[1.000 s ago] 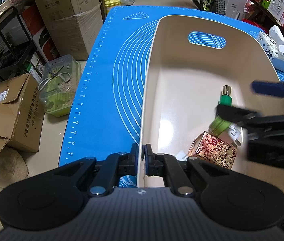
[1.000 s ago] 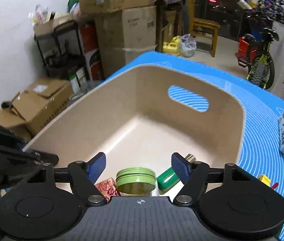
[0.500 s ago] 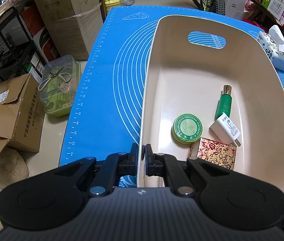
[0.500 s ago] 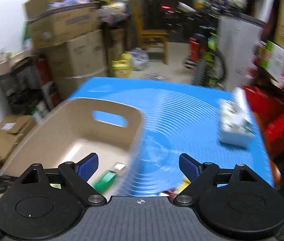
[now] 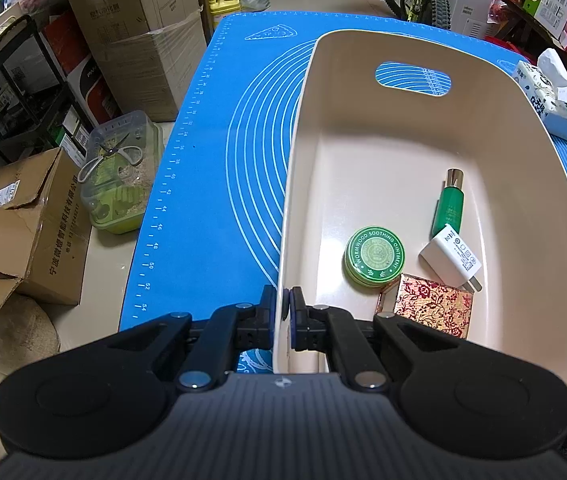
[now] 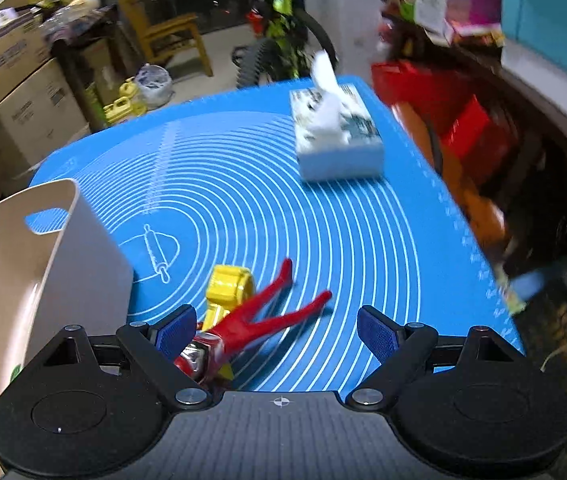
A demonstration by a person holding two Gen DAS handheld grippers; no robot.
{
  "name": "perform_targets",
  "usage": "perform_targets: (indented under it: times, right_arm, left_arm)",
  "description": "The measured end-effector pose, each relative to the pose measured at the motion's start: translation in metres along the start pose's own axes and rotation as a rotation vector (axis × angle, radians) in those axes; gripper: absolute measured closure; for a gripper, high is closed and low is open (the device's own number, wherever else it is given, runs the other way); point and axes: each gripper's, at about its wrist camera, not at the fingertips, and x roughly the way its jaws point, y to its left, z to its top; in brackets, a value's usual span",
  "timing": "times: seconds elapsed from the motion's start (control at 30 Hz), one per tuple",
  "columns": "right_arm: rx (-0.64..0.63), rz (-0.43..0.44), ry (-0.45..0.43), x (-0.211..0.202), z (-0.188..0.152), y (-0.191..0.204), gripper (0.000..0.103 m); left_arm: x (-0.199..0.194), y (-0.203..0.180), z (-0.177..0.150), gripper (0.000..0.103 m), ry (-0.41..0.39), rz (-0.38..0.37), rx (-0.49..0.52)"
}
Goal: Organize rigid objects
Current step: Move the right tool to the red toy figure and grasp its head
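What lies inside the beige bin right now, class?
Inside the beige bin: a round green tin, a green bottle, a white charger and a red patterned box. The charger's plug end rests on the box; whatever is under them is hidden.

One bin [image 5: 531, 184] holds four things: one tin [image 5: 374, 256], one bottle [image 5: 448, 210], one charger [image 5: 452, 261], one box [image 5: 431, 310]. Outside: one figure [image 6: 251, 320], one yellow toy [image 6: 229, 286], one tissue box [image 6: 337, 136].

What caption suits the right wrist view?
Open right hand-held gripper above red toy figure and yellow toy on blue mat.
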Motion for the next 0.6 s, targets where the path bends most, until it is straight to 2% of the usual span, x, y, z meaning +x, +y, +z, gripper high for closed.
perform_targets:
  times: [0.17, 0.33, 0.47, 0.6]
  right_arm:
    - [0.175, 0.092, 0.075, 0.017, -0.007, -0.009, 0.015]
    - [0.329, 0.175, 0.122, 0.033, -0.012, -0.019, 0.021]
    - [0.451, 0.271, 0.151, 0.043, -0.015, -0.024, 0.039]
    - [0.508, 0.315, 0.155, 0.051, -0.017, -0.025, 0.051]
  left_arm:
    - [0.000, 0.000, 0.000, 0.094, -0.001, 0.001, 0.001]
    - [0.000, 0.000, 0.000, 0.094, -0.001, 0.001, 0.000]
    - [0.000, 0.000, 0.000, 0.094, -0.001, 0.001, 0.000]
    - [0.000, 0.000, 0.000, 0.094, 0.000, 0.001, 0.000]
